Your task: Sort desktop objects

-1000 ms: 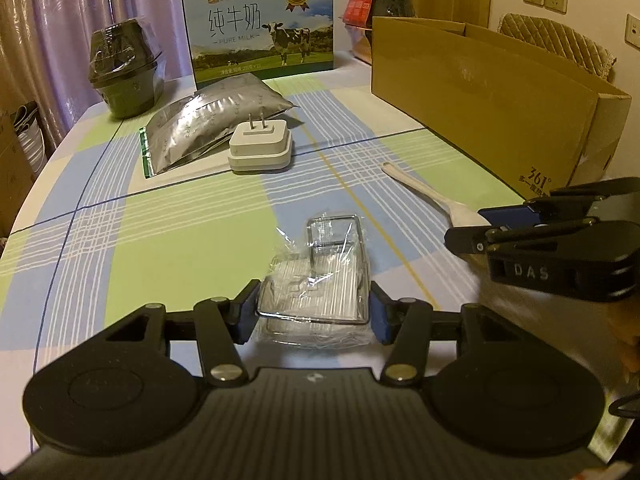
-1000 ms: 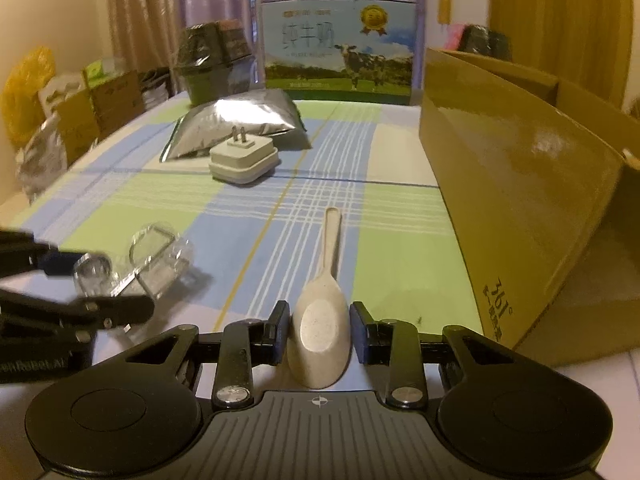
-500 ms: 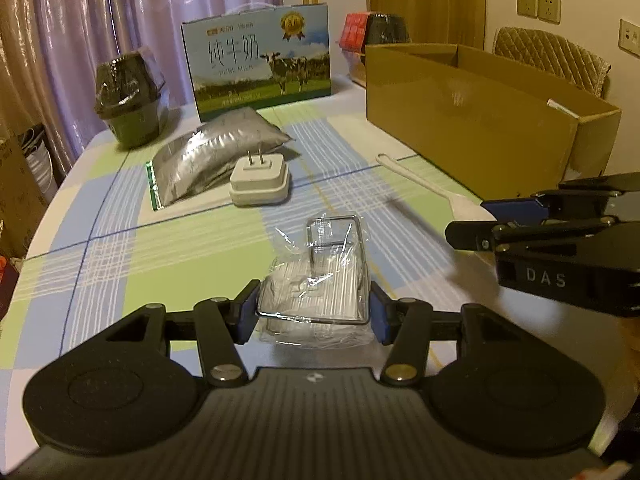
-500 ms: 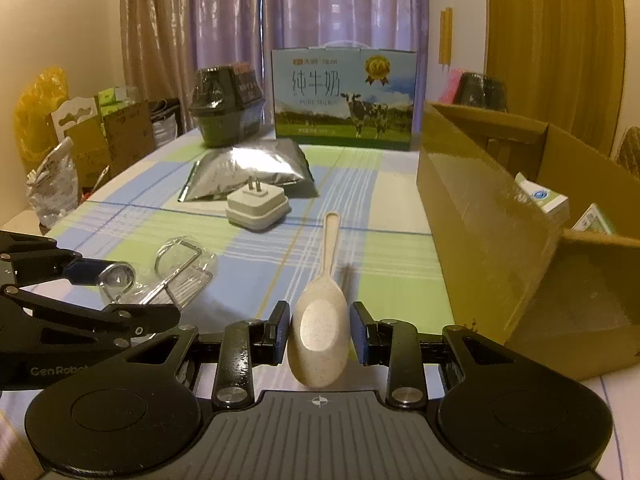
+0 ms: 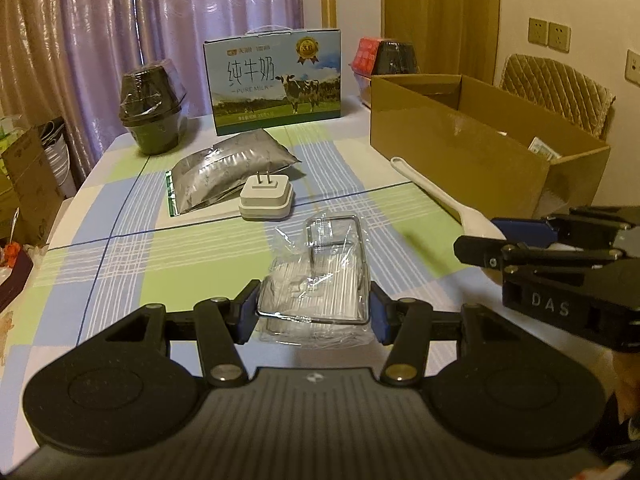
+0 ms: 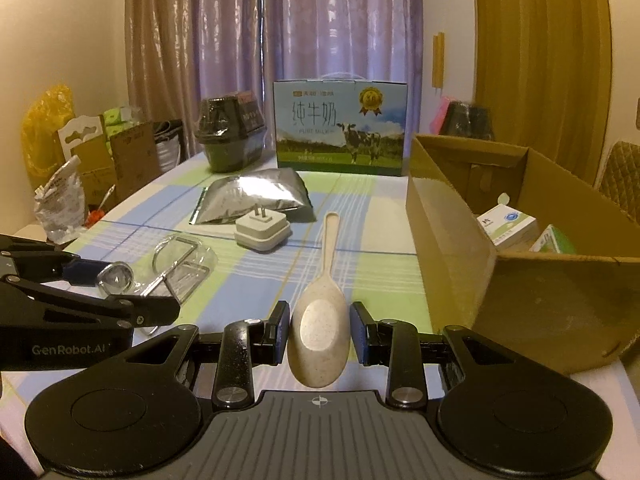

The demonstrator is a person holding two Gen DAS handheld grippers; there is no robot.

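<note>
My left gripper (image 5: 314, 312) is shut on a wire rack wrapped in clear plastic (image 5: 320, 276), held above the checked tablecloth (image 5: 120, 264). My right gripper (image 6: 319, 332) is shut on the bowl of a beige spoon (image 6: 320, 322), whose handle points forward. In the left wrist view the right gripper (image 5: 480, 236) hangs at the right with the spoon (image 5: 424, 184) reaching towards the open cardboard box (image 5: 460, 152). The right wrist view shows the left gripper (image 6: 120, 284) with the wrapped rack (image 6: 180, 264) at the left, and the box (image 6: 452, 248) at the right.
A white plug adapter (image 5: 266, 198) and a silver foil bag (image 5: 228, 172) lie mid-table. A milk carton (image 5: 276, 80) and a wrapped dark pot (image 5: 154, 120) stand at the back. Small cartons (image 6: 506, 226) lie inside the box. A chair (image 5: 556, 92) is behind it.
Both grippers have risen from the table, one carrying the rack and the other the spoon. The inside of the cardboard box has come into view.
</note>
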